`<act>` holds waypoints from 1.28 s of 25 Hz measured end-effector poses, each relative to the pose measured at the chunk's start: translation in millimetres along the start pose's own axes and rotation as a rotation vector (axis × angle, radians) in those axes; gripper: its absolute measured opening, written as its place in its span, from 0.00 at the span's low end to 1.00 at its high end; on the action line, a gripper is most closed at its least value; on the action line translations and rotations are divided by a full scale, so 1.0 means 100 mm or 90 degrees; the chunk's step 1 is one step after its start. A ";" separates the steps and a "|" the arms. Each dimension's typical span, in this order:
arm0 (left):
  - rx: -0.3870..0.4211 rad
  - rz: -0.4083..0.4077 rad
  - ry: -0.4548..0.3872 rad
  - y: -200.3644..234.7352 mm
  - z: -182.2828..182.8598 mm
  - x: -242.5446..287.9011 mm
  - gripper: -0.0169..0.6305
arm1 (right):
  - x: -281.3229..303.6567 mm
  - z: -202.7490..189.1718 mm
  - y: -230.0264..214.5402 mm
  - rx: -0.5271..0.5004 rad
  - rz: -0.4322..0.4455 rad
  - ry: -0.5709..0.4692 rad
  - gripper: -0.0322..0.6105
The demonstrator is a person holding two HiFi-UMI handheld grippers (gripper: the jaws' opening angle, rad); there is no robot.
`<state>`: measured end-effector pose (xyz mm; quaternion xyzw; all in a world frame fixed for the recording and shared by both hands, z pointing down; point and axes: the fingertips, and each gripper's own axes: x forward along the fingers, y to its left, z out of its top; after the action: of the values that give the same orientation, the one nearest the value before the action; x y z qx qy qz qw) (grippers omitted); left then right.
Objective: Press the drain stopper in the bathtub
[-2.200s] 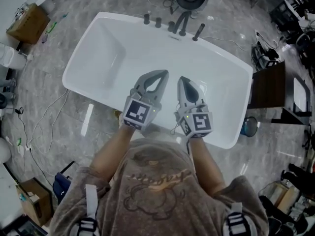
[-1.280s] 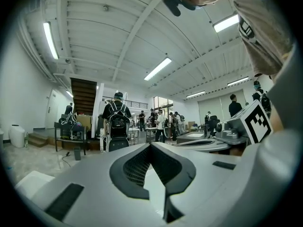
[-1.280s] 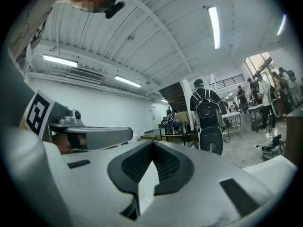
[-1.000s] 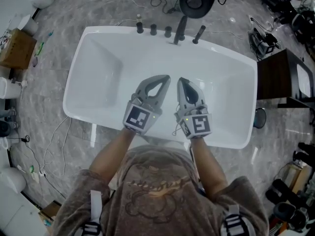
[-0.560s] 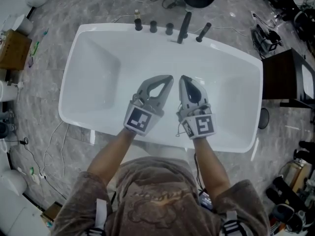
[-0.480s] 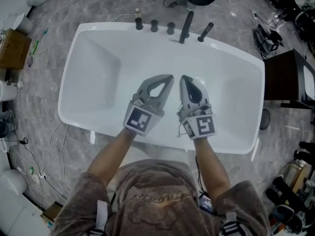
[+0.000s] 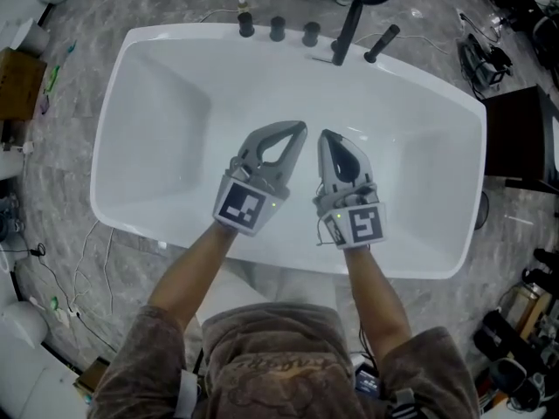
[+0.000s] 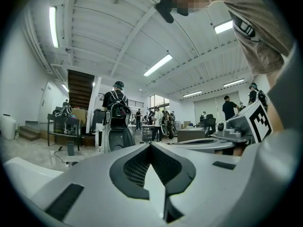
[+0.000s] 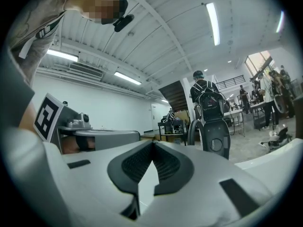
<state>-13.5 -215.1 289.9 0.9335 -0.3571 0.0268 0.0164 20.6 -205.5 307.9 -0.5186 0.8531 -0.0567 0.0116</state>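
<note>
A white bathtub (image 7: 100, 168) lies below me in the head view, its basin bare where I can see it. No drain stopper shows; the two grippers cover the middle of the tub floor. My left gripper (image 7: 300, 127) and right gripper (image 7: 323, 135) hover side by side above the tub's centre, tips pointing toward the far rim, both shut with nothing between them. In the left gripper view the left gripper (image 8: 150, 144) points level out into the room, and the right gripper (image 9: 152, 143) does the same in its own view.
Black faucet spout (image 7: 348, 26), three knobs (image 7: 278, 30) and a hand shower (image 7: 383, 43) stand on the far rim. A dark cabinet (image 7: 522, 138) sits to the right and a cardboard box (image 7: 17, 81) to the left. Cables cross the floor. People (image 8: 117, 103) stand in the room.
The head view has shifted forward over the tub, which now fills more of the frame. Both grippers keep their side-by-side pose and stay shut.
</note>
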 end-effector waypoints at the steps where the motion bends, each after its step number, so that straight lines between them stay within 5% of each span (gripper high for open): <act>1: 0.002 -0.001 -0.001 0.02 -0.06 0.02 0.03 | 0.03 -0.06 -0.01 0.001 0.000 -0.002 0.05; 32: -0.009 -0.027 -0.018 0.50 -1.98 0.29 0.03 | 0.55 -1.99 -0.26 0.004 -0.040 0.011 0.05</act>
<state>-32.9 -261.7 489.9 0.9411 -0.3375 0.0108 0.0186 2.8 -249.7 510.3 -0.5445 0.8363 -0.0643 0.0045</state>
